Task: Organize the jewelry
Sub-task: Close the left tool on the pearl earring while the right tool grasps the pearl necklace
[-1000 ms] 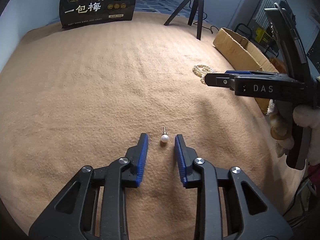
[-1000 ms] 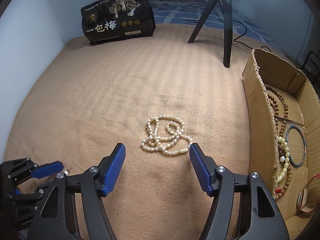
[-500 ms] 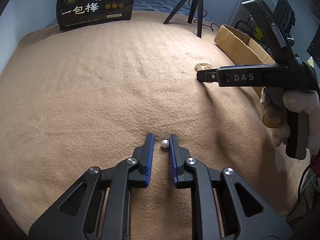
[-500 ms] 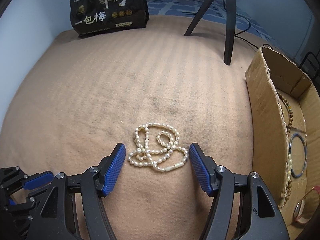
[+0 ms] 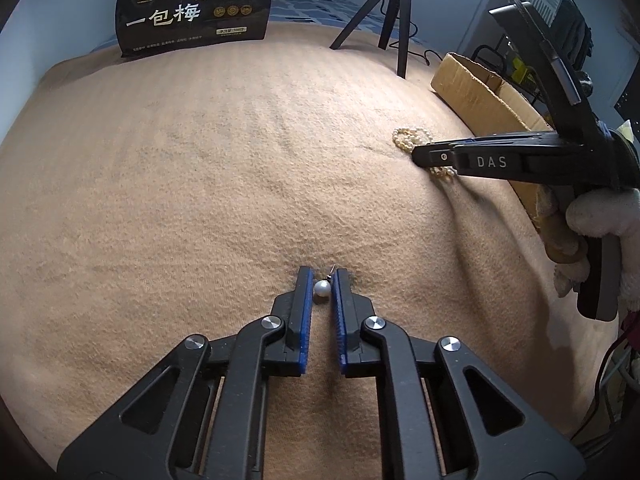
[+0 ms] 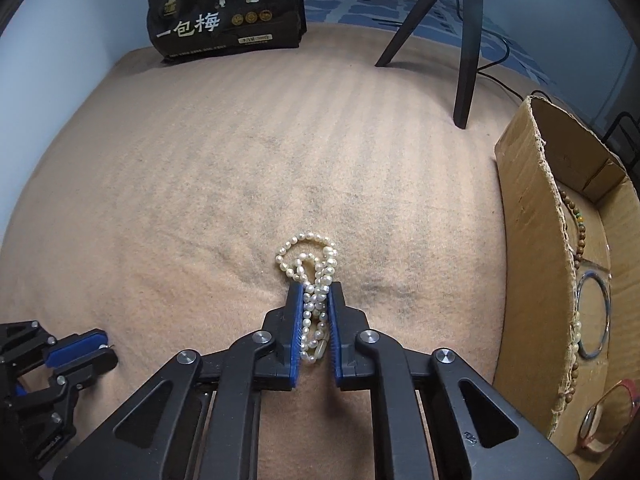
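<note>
A pearl stud earring [image 5: 322,288] lies on the tan blanket, pinched between the blue pads of my left gripper [image 5: 321,280], which is shut on it. A white pearl necklace [image 6: 310,276] lies bunched on the blanket; my right gripper [image 6: 314,294] is shut on its near strands, with loops spilling out beyond the tips. In the left wrist view the necklace [image 5: 412,138] shows partly behind the right gripper [image 5: 424,158]. In the right wrist view the left gripper [image 6: 90,346] is at the lower left.
An open cardboard box [image 6: 532,248] stands at the right, holding a wooden bead string [image 6: 580,232], a bangle [image 6: 594,316] and a red-rimmed ring [image 6: 612,416]. A black tripod [image 6: 464,40] and a black printed bag [image 6: 226,12] stand at the far edge.
Both grippers have closed: the left on the pearl earring, the right on the pearl necklace, bunching its strands together. Both sit lower and closer to the blanket.
</note>
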Demonstrator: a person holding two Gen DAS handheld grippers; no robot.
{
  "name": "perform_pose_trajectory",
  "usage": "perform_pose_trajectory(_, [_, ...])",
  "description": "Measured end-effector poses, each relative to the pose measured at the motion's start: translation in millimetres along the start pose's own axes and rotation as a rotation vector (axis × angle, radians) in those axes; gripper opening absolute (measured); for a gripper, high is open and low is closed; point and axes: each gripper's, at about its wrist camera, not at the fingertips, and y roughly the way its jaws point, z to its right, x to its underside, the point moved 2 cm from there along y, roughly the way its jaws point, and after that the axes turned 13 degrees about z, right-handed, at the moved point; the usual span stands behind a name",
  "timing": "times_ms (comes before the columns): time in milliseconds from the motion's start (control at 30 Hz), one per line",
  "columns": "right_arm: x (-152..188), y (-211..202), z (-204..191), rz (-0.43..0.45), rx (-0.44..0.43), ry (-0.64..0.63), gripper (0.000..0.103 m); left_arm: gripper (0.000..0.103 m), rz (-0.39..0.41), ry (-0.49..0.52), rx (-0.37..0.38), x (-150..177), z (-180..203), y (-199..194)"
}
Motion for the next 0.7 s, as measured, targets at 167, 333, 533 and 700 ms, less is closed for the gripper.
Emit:
perform_pose_trajectory(167, [3, -7, 1, 0.006, -0.026, 0.025, 0.009, 0.006, -0.004, -0.016, 0.003, 0, -1, -2])
perform_pose_trajectory(333, [11, -20, 0, 0.011, -0.060, 0.020, 0.009, 0.006, -0.009, -0.026, 0.006, 1, -1, -6])
perform_pose_trajectory(533, [15, -43, 3, 0.038, -0.085, 0.030, 0.009, 0.006, -0.004, -0.028, 0.013, 1, 4, -14])
perform_pose_trajectory(700, [14, -65, 7, 0.074, -0.100, 0.044, 0.009, 0.006, 0.005, -0.025, 0.015, -2, 9, -22])
